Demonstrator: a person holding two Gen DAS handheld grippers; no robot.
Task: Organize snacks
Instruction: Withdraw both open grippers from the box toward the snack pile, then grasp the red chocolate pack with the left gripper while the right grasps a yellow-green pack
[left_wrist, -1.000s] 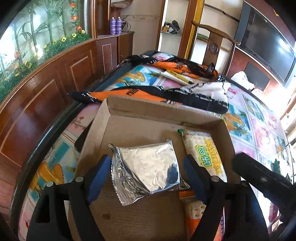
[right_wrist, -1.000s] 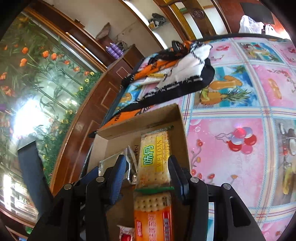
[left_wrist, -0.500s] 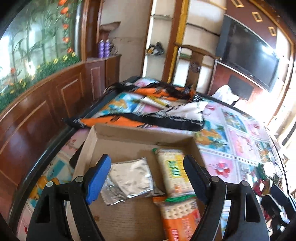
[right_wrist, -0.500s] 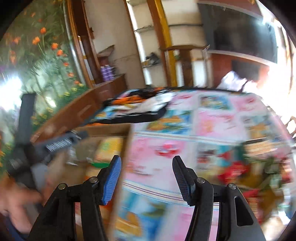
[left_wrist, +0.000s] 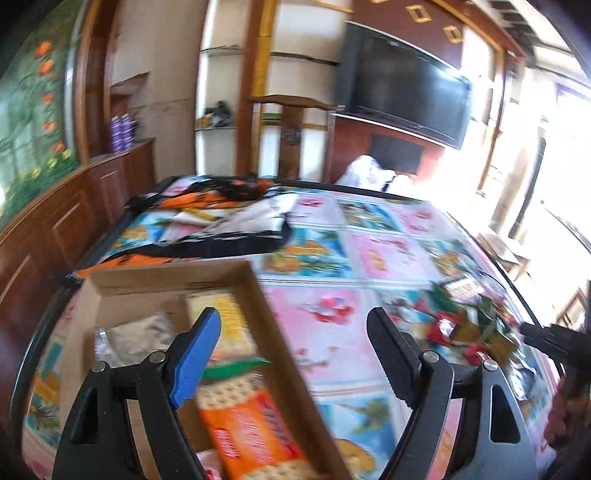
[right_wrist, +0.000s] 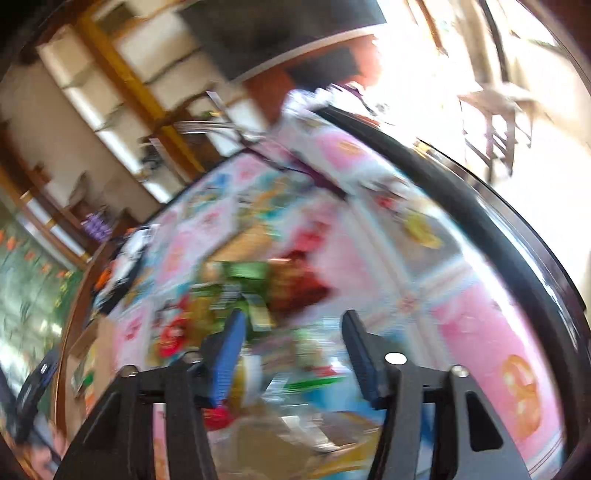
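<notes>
A cardboard box (left_wrist: 166, 273) sits at the lower left of the left wrist view. It holds a silver foil packet (left_wrist: 136, 332), a yellow cracker pack (left_wrist: 236, 325) and an orange cracker pack (left_wrist: 251, 424). My left gripper (left_wrist: 295, 325) hangs open above the box's right wall, with nothing between its fingers. A heap of loose snack packets (left_wrist: 461, 325) lies on the table to the right, and the right gripper's tip (left_wrist: 546, 338) reaches in beside it. In the blurred right wrist view my right gripper (right_wrist: 291, 325) hovers over this heap (right_wrist: 251, 295), its jaws closing with nothing gripped.
The table has a colourful patterned cloth (left_wrist: 332, 317) and a black rim (right_wrist: 517, 258). A dark and orange garment (left_wrist: 221, 221) lies at the far end. A wooden chair (left_wrist: 291, 136), a television (left_wrist: 402, 96) and a wooden cabinet (left_wrist: 74, 221) stand beyond.
My right gripper left the cracker packs in the box and swung right to the snack heap. My left gripper lifted back from the silver packet and turned right, staying open.
</notes>
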